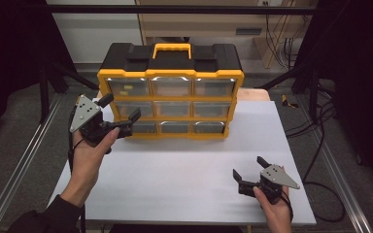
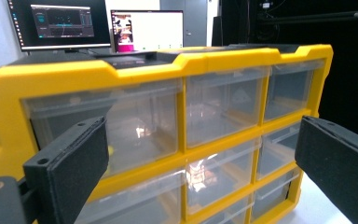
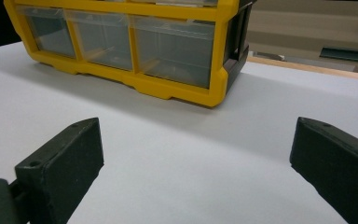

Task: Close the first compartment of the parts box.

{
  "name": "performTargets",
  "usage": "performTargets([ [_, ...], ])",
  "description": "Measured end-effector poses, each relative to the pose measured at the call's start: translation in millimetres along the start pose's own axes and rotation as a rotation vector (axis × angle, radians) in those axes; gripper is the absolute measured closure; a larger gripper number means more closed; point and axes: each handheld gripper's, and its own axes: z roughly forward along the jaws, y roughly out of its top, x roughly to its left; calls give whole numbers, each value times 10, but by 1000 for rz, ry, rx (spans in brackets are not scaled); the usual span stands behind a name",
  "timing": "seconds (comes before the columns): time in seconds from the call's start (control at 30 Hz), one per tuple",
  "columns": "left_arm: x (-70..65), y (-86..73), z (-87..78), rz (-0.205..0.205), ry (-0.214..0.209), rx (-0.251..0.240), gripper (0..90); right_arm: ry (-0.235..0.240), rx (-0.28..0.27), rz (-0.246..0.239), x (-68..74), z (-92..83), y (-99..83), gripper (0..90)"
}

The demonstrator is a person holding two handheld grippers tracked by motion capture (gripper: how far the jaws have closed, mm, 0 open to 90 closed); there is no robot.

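While standing upright, drawer cabinet (image 1: 171, 99) fronts face the person.

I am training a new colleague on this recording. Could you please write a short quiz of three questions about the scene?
1. True or false: the left gripper holds a drawer handle of the yellow organizer.
2. How many rows of drawers does the organizer front show?
3. What lies under the right gripper? A) white table B) black lid C) a drawer

Key: 1. False: its jaws stand open in front of the left drawers, with nothing between them. 2. Three. 3. A; its jaws are open too.
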Motion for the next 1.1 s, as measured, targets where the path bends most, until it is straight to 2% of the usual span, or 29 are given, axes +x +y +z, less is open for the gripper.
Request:
performTargets([
  [0.53, 133, -225, -162, -14, 18, 0, 17, 4, -12, 0, -6, -7, 3, 29],
  [0.73, 155, -367, -209, -3, 19, 17, 17, 3, -12, 8, -8, -11, 5, 29],
  [1.1, 222, -664, -306, -19, 22, 37, 15, 1, 0, -6, -7, -4, -4, 30],
])
